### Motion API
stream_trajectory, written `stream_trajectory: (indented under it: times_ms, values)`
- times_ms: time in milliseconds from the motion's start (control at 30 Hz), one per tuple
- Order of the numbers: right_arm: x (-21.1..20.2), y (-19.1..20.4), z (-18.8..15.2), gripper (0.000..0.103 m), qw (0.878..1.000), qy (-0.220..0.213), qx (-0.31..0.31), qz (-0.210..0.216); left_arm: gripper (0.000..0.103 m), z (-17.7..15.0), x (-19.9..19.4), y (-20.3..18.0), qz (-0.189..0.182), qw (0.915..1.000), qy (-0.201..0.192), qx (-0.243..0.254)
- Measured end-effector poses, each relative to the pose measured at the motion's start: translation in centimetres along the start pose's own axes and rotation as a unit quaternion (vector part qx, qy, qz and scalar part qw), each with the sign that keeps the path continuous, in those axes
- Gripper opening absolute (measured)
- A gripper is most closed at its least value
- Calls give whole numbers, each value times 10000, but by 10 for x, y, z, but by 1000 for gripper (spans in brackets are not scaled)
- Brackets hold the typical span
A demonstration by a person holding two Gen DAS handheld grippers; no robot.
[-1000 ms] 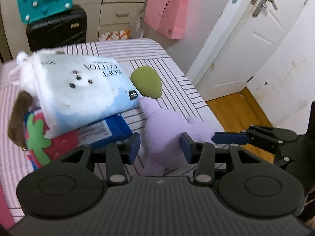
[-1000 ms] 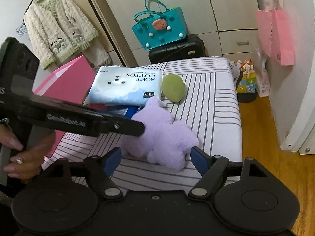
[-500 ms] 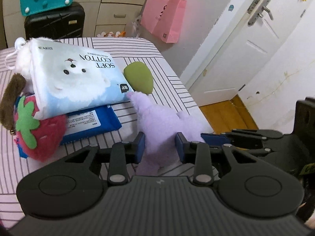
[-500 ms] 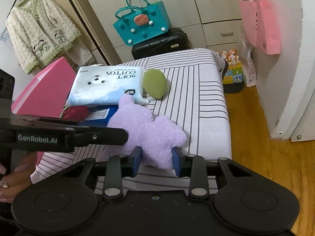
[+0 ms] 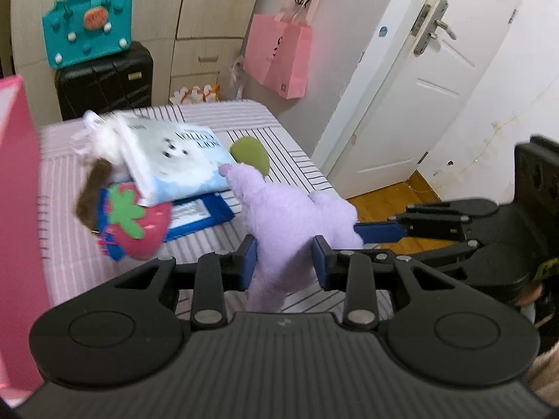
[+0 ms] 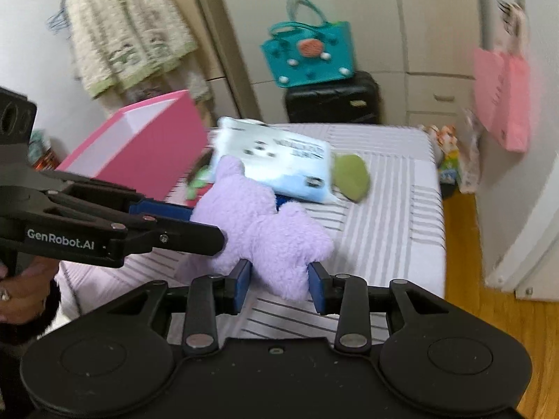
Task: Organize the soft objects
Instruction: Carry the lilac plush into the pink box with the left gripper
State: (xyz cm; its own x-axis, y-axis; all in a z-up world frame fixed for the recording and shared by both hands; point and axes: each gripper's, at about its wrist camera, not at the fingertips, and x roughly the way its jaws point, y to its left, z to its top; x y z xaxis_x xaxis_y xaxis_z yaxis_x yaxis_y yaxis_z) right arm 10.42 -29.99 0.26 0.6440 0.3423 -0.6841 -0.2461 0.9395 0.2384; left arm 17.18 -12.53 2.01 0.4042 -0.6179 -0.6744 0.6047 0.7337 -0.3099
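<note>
A purple star-shaped plush (image 5: 290, 209) (image 6: 265, 223) hangs just above the striped bed (image 5: 279, 139), held from two sides. My left gripper (image 5: 284, 262) is shut on one of its arms. My right gripper (image 6: 278, 281) pinches another arm between its blue pads, and its jaws are opening slightly. Each gripper's fingers reach into the other's view: the right's fingers (image 5: 380, 232) and the left's fingers (image 6: 206, 237). Behind the plush lie a white-blue tissue pack (image 5: 181, 160) (image 6: 279, 160), a green soft pad (image 5: 251, 155) (image 6: 351, 176), a strawberry plush (image 5: 139, 223) and a blue pack (image 5: 199, 214).
An open pink box (image 6: 146, 143) stands on the bed's left side. At the far end, a teal bag (image 6: 311, 52) sits on a black suitcase (image 6: 332, 101). A pink paper bag (image 5: 279, 59) hangs by the white door (image 5: 419, 80). Wooden floor (image 6: 464, 244) runs along the right.
Both grippers closed on the purple plush and rose with it, lifting it off the bed. The views pulled back, and the pink box came into the left wrist view.
</note>
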Motion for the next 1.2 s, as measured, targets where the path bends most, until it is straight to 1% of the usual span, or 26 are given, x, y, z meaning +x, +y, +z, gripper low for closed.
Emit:
stream_trajectory:
  times_ms: [133, 200, 267, 467, 667, 800, 900, 1000, 1033, 1100, 1133, 1200]
  values:
    - [-6, 25, 12, 45, 9989, 55, -436, 189, 33, -4, -28, 3, 252, 9996, -99, 120]
    - [-6, 40, 19, 45, 9976, 62, -660, 216, 33, -7, -43, 3, 340, 9990, -204, 186]
    - [-6, 52, 26, 45, 9961, 64, -838, 273, 33, -8, -57, 9, 402, 9988, -235, 143]
    - [-7, 95, 53, 46, 9891, -48, -1376, 527, 33, -7, -105, 37, 561, 9970, -528, -101]
    - [-1, 137, 81, 46, 9796, -198, -1851, 754, 33, -3, -147, 65, 906, 9931, -729, -154]
    - [13, 162, 100, 47, 9741, -196, -2063, 903, 33, -1, -167, 88, 1138, 9898, -812, -275]
    - [27, 179, 112, 50, 9694, -158, -2225, 1022, 33, 1, -178, 112, 1254, 9876, -797, -505]
    - [47, 194, 126, 50, 9643, -73, -2396, 1121, 36, 6, -181, 140, 1332, 9851, -726, -816]
    - [56, 199, 131, 50, 9619, -32, -2493, 1126, 36, 10, -179, 149, 1425, 9834, -651, -911]
    - [77, 209, 145, 50, 9539, -9, -2832, 996, 36, 22, -171, 166, 1587, 9803, -511, -1063]
    - [87, 212, 153, 50, 9526, 0, -2884, 965, 36, 27, -166, 177, 1661, 9781, -448, -1172]
    - [110, 214, 168, 49, 9526, 192, -2851, 1047, 35, 34, -156, 195, 1820, 9741, -279, -1310]
